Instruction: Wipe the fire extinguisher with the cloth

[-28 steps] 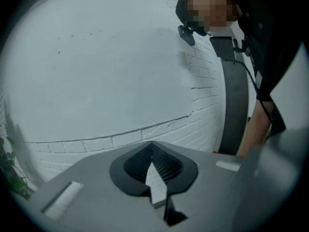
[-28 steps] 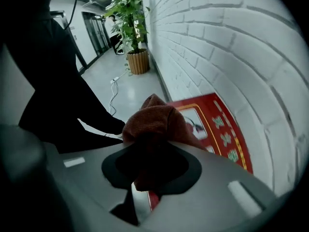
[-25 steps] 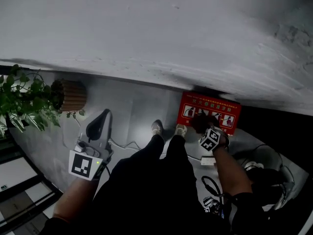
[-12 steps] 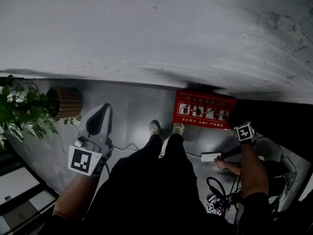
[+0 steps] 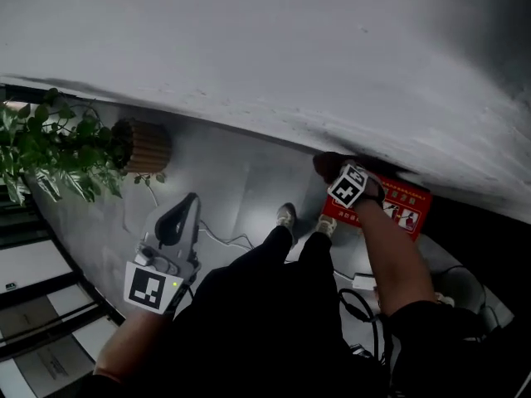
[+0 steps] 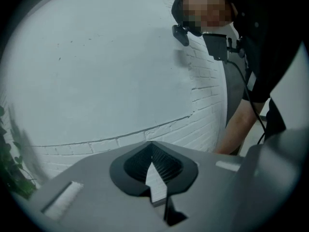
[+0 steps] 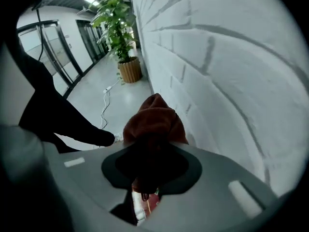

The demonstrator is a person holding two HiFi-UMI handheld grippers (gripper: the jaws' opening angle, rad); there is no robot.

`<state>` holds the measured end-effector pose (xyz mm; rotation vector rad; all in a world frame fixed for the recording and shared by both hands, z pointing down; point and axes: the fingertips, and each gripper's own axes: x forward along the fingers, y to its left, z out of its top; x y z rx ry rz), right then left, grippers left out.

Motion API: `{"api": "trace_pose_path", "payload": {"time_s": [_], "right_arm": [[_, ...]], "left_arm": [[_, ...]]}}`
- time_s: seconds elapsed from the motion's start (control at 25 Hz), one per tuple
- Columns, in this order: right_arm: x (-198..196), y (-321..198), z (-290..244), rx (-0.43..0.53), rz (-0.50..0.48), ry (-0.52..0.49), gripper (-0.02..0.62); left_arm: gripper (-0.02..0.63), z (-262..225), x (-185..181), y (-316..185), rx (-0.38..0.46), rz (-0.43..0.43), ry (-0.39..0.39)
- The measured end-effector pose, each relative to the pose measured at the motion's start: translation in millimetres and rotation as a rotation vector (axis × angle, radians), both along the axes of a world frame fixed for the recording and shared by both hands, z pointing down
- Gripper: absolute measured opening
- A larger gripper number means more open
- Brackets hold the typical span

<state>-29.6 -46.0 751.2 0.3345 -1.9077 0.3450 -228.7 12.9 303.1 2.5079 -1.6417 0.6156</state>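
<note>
My right gripper (image 5: 338,171) is shut on a bunched dark brown cloth (image 5: 328,163), which fills the jaws in the right gripper view (image 7: 153,124). It hangs at the foot of the white brick wall (image 7: 227,57), over the left top corner of a red fire-extinguisher box (image 5: 397,207) with white pictograms. No extinguisher cylinder shows; only a scrap of red and white (image 7: 145,203) peeks below the jaws. My left gripper (image 5: 187,201) is held off to the left above the floor, shut and holding nothing, facing the wall (image 6: 96,71).
A potted plant (image 5: 50,143) in a ribbed round pot (image 5: 143,146) stands by the wall at left. White and black cables (image 5: 217,239) lie on the grey floor round the person's shoes (image 5: 288,215). Glass doors (image 7: 55,52) lie farther along.
The right gripper with the cloth swung right off the red box, then back left to its upper left corner by the wall. The left gripper hardly moved.
</note>
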Motion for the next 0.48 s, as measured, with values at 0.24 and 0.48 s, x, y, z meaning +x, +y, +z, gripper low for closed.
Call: {"api": "trace_pose_path", "payload": {"time_s": [0.24,0.48], "right_arm": [[24.6,6.0,13.7,-0.067,0.122,0.018,0.086],[139.6,17.4,8.3,-0.048,0.306,0.097,0.086]], "left_arm": [[0.0,2.1,-33.9,18.5,-0.022,-0.096,-0.014],[0.0,13.8,-3.0,-10.3,-0.01,0.007,0.053]]}}
